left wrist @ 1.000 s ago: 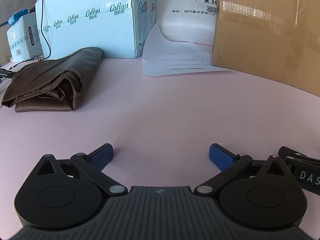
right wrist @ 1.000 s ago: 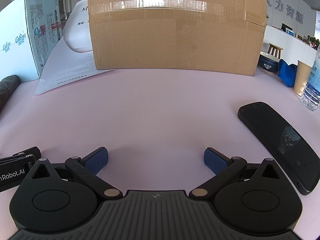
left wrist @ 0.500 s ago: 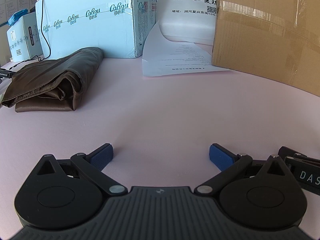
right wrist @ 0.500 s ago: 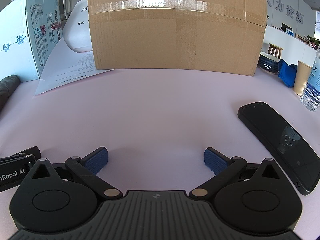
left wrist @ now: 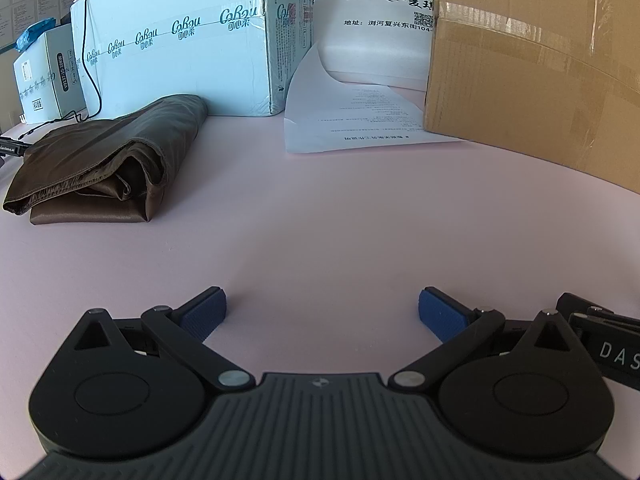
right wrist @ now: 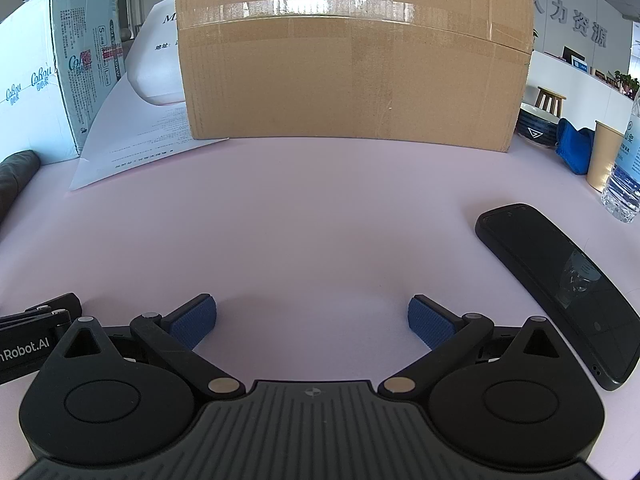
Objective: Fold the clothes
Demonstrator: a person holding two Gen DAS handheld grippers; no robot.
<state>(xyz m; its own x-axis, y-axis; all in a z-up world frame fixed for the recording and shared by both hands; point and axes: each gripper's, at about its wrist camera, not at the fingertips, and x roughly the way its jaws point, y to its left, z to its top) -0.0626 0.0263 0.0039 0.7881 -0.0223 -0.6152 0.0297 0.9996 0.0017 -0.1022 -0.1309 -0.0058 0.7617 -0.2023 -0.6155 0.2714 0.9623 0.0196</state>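
A dark brown garment [left wrist: 104,164] lies folded into a thick bundle on the pink table [left wrist: 340,220], far left in the left wrist view, against a pale blue box. Only its end [right wrist: 14,176] shows at the left edge of the right wrist view. My left gripper [left wrist: 322,312] rests low over the table, open, nothing between its blue pads, well to the right of and nearer than the garment. Beside it my right gripper [right wrist: 312,320] is open too and holds nothing.
A pale blue carton [left wrist: 180,44], a white bag [left wrist: 380,32] over a printed sheet [left wrist: 360,120] and a big cardboard box [right wrist: 352,60] line the back. A black phone [right wrist: 560,288] lies right of the right gripper. A paper cup [right wrist: 604,160] and water bottle [right wrist: 624,176] stand far right.
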